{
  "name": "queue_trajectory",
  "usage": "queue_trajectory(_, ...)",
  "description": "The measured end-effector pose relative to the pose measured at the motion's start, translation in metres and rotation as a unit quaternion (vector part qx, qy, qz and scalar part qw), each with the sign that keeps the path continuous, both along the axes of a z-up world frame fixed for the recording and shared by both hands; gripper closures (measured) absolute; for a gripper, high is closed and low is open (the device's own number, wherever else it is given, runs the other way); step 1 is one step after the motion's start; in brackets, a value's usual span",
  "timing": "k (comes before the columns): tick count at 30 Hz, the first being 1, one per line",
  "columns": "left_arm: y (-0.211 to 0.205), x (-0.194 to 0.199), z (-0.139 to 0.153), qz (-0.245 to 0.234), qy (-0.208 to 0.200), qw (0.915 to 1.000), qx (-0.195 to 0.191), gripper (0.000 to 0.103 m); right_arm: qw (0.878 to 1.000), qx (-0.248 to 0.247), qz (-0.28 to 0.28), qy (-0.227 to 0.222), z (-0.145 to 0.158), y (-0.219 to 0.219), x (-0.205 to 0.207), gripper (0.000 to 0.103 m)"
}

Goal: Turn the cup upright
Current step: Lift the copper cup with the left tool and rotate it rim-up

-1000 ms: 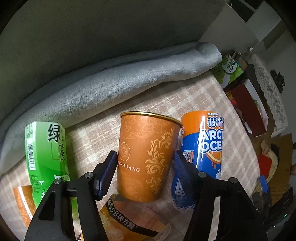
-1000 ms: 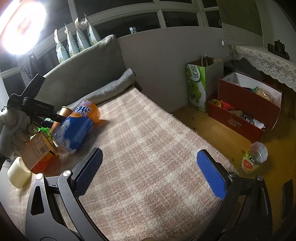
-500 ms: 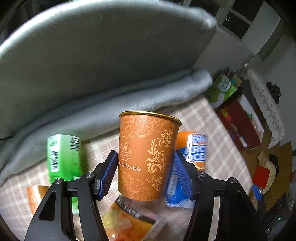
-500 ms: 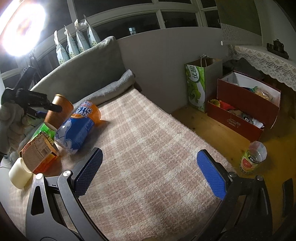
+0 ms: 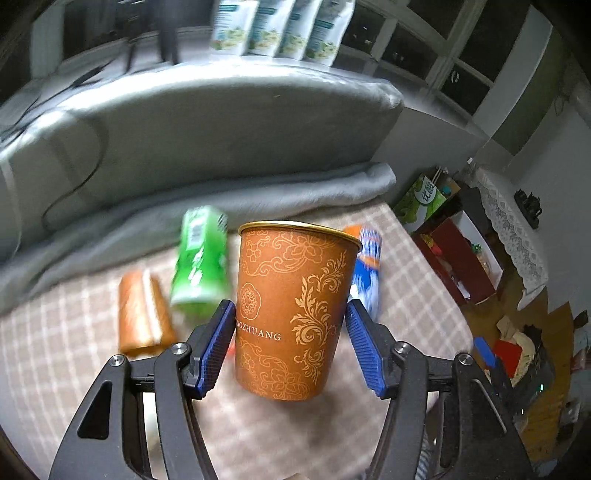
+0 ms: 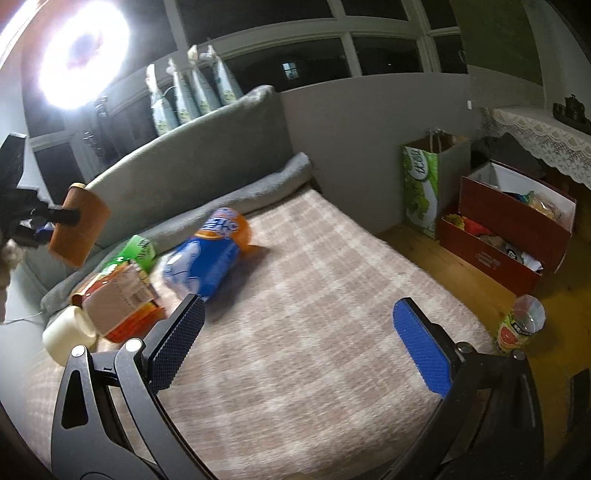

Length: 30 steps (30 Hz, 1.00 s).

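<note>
One checked blanket (image 5: 424, 295) spreads beneath both grippers, four white pouches (image 5: 280, 26) line the sill far ahead, and one orange cup (image 5: 291, 314), rim up, is pinched in the left gripper (image 5: 290, 347), while the right gripper (image 6: 299, 343) hangs spread, holding nothing.

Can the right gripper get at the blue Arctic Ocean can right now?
Probably yes: the right gripper is open and empty, and the blue can lies on the plaid cover with bare fabric between them.
</note>
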State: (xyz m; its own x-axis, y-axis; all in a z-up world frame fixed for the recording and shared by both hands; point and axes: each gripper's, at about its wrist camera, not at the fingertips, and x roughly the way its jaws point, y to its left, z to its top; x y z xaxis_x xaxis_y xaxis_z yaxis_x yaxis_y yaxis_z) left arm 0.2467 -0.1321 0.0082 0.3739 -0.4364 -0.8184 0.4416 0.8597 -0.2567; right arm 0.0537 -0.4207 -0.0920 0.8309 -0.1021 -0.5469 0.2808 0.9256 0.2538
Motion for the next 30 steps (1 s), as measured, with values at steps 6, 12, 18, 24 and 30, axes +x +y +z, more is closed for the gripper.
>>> queue_trajectory(6,0.034,-0.04,-0.019,0.032,0.02,0.999,-0.024,0.042,1.0,-0.01,0.027,-0.01,0.01,0.025,-0.006,0.0)
queue_trajectory(12,0.061,-0.075,-0.048,0.07,0.054,0.9947,-0.053,0.042,0.999,-0.019,0.046,-0.013,0.014,0.043,-0.012,0.0)
queue_trajectory(18,0.076,-0.095,-0.078,0.095,0.096,0.988,-0.074,0.042,0.998,-0.025,0.065,-0.013,0.016,0.058,-0.018,0.0)
queue_trajectory(24,0.075,-0.106,-0.098,0.107,0.124,0.9827,-0.087,0.042,0.997,-0.028,0.071,-0.013,0.015,0.064,-0.023,0.0)
queue_trajectory(30,0.074,-0.106,-0.119,0.128,0.159,0.9711,-0.123,0.042,0.997,-0.034,0.074,-0.011,0.016,0.069,-0.026,0.0)
